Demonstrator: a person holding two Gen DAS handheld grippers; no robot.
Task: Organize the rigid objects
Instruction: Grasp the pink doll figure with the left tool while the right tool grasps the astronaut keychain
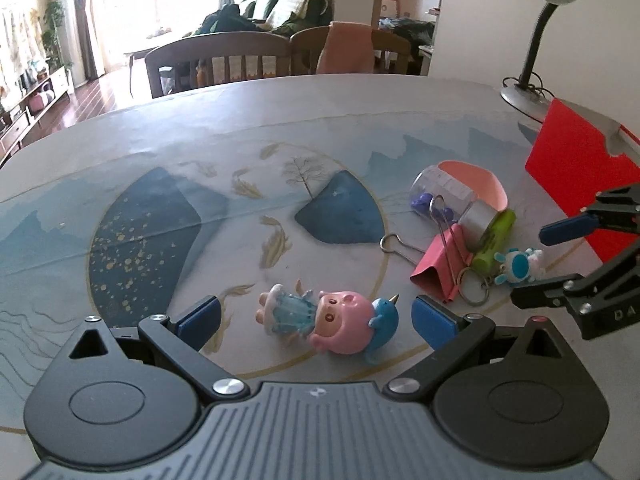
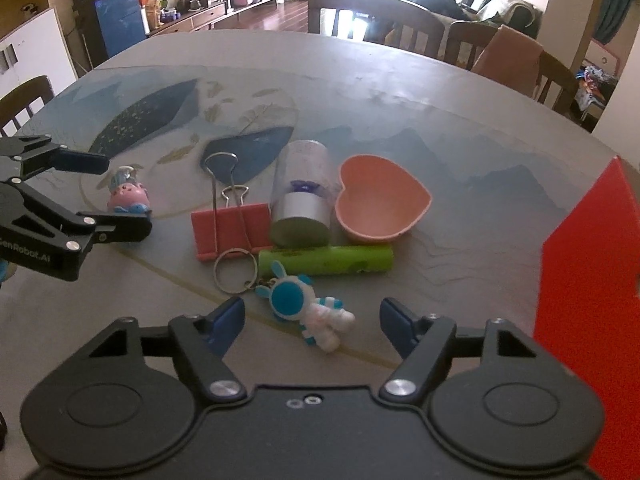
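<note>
Left hand-held gripper (image 1: pixel 316 320) hangs open around the pig figurine (image 1: pixel 320 320), which lies on the desk (image 1: pixel 280 120) with its long axis across the gap (head rightward). Right hand-held gripper (image 2: pixel 312 320), also open, brackets the astronaut keychain (image 2: pixel 308 312).

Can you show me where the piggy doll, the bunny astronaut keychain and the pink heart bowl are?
Piggy doll (image 1: pixel 334 312): left wrist view, on its pink face.
Bunny astronaut keychain (image 2: pixel 289 300): right wrist view, on its blue helmet.
Pink heart bowl (image 2: pixel 380 196): right wrist view, on the inside of the bowl.
</note>
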